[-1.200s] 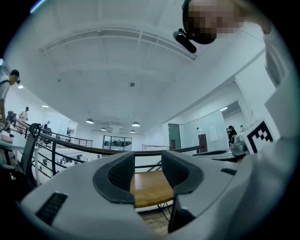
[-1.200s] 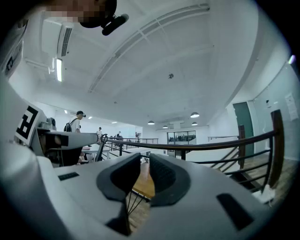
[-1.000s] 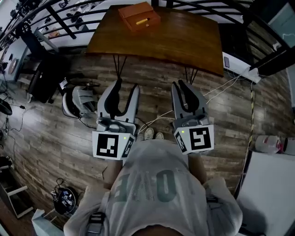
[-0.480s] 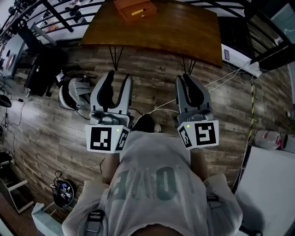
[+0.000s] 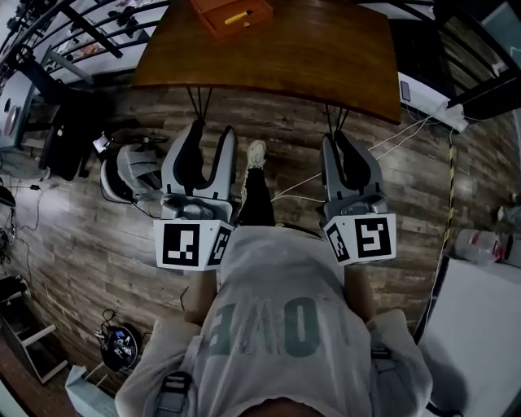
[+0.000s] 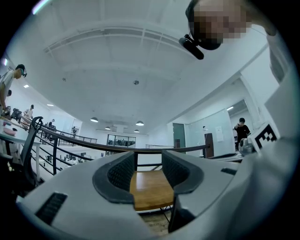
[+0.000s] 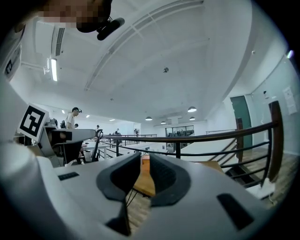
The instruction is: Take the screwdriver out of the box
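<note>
1. Floor [image 5: 81, 228]: wood-plank, taking up most of the head view. The person stands on it with one shoe [image 5: 255, 151] stepped forward between the two grippers.

2. Desk [image 5: 326, 57]: brown, on thin legs, across the far side of the scene. Over the last second it has grown in the head view and its far part has run off the frame. The person has been walking toward it, and both grippers have travelled with the body.

3. Left gripper [image 5: 212, 130]: held roughly level and pointing at the desk, its tips short of the near desk edge. The jaws stand wide apart and hold nothing. The left gripper view shows only the desk top through the gap.

4. Right gripper [image 5: 336, 137]: level, beside the left one and equally short of the desk. The jaws are closed down to a thin slit and grip nothing.

5. Box [image 5: 213, 18]: orange, open-topped, on the far left part of the desk.

6. Screwdriver [image 5: 238, 16]: yellow, lying inside the box, untouched.

Assessment: this is the approach stage only. The remaining travel covers the depth of the desk. The left gripper appears the better prepared for the pick, being already open and on the box's side.
</note>
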The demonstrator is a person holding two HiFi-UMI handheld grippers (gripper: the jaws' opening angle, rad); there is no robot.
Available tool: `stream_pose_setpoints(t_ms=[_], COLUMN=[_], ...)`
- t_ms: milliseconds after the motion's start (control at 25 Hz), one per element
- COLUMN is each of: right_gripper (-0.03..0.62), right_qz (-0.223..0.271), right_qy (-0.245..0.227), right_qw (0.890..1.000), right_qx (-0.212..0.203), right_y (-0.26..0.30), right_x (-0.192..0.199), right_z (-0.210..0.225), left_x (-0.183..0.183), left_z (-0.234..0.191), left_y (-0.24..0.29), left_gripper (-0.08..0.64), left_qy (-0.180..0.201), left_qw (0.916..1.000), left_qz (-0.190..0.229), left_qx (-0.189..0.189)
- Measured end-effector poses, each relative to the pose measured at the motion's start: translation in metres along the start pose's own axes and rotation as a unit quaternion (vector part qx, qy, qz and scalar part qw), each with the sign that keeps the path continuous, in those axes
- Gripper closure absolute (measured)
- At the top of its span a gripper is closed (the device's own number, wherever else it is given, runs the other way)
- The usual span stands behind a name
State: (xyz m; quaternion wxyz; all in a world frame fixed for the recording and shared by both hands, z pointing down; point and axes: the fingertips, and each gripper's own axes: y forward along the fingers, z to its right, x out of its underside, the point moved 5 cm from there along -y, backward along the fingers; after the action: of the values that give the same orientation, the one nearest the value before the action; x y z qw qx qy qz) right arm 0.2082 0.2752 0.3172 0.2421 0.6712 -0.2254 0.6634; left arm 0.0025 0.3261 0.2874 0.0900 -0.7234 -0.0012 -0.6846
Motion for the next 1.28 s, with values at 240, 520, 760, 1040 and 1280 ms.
stream_pose_setpoints(t_ms=[240, 520, 760, 1040, 1280], right_gripper=[0.523, 0.523, 0.523, 0.523, 0.523], right_qz=[-0.008, 0.009, 0.004, -0.030, -0.051], right_qy=[-0.007, -0.032, -0.027, -0.024, -0.022], right_qw=[1.000, 0.999, 1.000, 0.999, 0.998], right_qx=[-0.002, 0.015, 0.014, -0.008, -0.008], right_y=[0.087, 0.223, 0.354, 0.452, 0.475], right_x=[0.002, -0.033, -0.054, -0.051, -0.044], right_z=[0.016, 0.051, 0.081, 0.093, 0.101], left_x=[0.020, 0.024, 0.022, 0.029, 0.041], left_z=[-0.053, -0.124, -0.188, -0.238, -0.250], left_y=[0.078, 0.213, 0.329, 0.405, 0.436], left_gripper=[0.380, 0.379, 0.379, 0.379, 0.379], left_qy=[-0.018, -0.039, -0.017, -0.020, -0.020], left_qw=[0.9998, 0.9987, 0.9987, 0.9980, 0.9967], left_qz=[-0.002, 0.007, -0.001, -0.023, -0.042], left_qx=[0.006, 0.032, 0.048, 0.055, 0.066])
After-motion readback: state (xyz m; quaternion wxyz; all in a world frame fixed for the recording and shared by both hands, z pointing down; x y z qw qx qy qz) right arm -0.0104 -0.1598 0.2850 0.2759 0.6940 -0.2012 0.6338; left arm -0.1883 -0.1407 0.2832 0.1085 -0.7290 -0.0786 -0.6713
